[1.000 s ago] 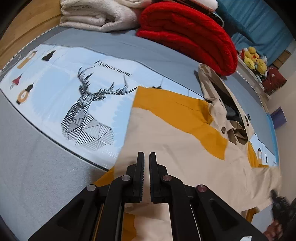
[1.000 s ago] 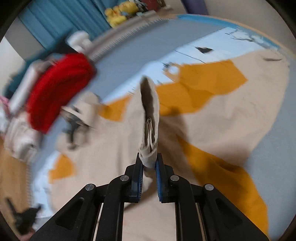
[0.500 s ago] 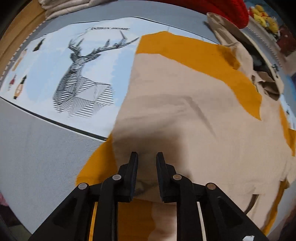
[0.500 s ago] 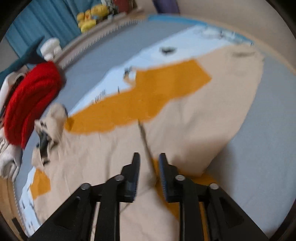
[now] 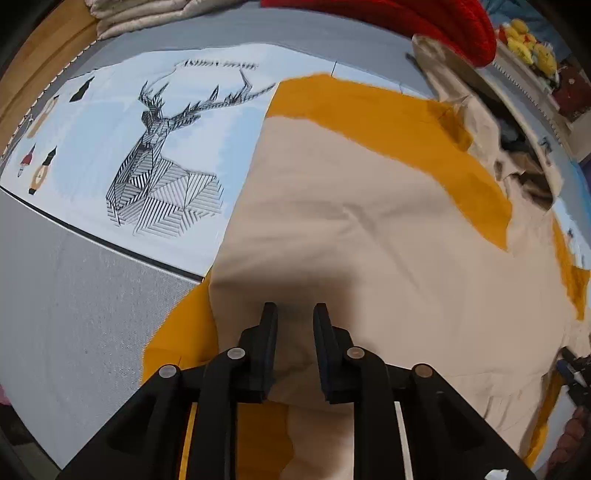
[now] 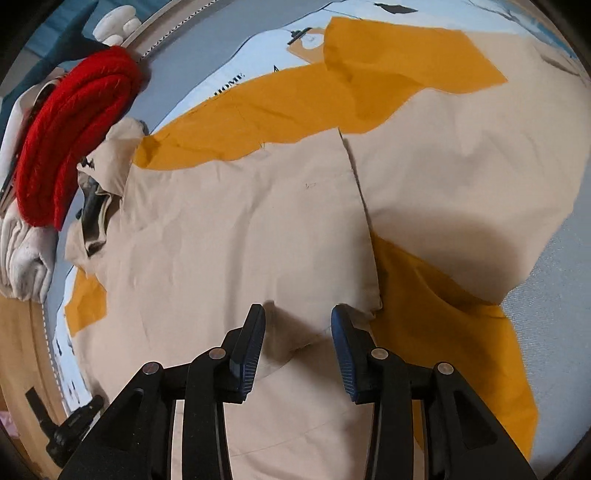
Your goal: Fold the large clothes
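Right tongs (image 6: 297,326) have released the smooth beige-and-mustard garment (image 6: 236,221), now flat.

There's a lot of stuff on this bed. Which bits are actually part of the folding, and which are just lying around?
Part of the job:
beige and mustard garment
left claw, open
right claw, open

Just lying about:
red blanket
folded white blanket
deer-print sheet
yellow plush toys
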A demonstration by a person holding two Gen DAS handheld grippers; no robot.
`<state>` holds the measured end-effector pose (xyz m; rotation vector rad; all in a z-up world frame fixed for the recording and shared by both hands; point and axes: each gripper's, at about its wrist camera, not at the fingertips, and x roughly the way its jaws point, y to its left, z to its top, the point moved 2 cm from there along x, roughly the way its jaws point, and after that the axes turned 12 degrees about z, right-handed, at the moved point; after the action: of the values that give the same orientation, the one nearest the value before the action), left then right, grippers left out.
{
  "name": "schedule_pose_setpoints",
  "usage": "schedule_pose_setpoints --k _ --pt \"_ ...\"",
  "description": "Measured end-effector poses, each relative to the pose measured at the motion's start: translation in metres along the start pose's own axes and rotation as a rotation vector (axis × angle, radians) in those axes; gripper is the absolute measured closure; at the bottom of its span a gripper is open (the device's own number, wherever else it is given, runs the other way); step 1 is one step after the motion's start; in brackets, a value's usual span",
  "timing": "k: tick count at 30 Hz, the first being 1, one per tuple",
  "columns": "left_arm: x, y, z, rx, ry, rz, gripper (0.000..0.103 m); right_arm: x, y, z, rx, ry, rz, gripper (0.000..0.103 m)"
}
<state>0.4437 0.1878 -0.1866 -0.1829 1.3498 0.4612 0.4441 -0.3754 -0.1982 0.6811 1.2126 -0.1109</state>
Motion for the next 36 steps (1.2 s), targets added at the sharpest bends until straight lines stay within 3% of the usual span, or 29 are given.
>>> schedule_pose_setpoints --k 2,4,8,15,22,36 --pt "0.011 0.002 -0.002 -0.016 0.042 -0.005 0.084 -0.002 0.002 0.001 -0.016 -0.007 -0.028 0.064" --pt "0.003 0.001 0.000 -0.016 0.020 0.011 0.084 -0.004 -0.002 0.006 -0.010 -0.021 -0.049 0.064" --pt "-0.031 -0.016 0.002 0.022 -0.078 -0.030 0.083 -0.030 0.006 0.016 -0.092 -0.112 -0.091 0.064" --pt "-0.085 -0.070 -0.026 0.144 -0.202 -0.080 0.083 -0.076 0.042 0.015 -0.327 -0.266 -0.164 0.064" --pt "-0.115 -0.089 -0.059 0.201 -0.269 -0.144 0.081 -0.106 0.045 -0.004 -0.370 -0.306 -0.159 0.064" --pt "-0.138 -0.127 -0.112 0.312 -0.344 -0.166 0.073 -0.142 0.016 -0.028 -0.372 -0.339 -0.200 0.064"
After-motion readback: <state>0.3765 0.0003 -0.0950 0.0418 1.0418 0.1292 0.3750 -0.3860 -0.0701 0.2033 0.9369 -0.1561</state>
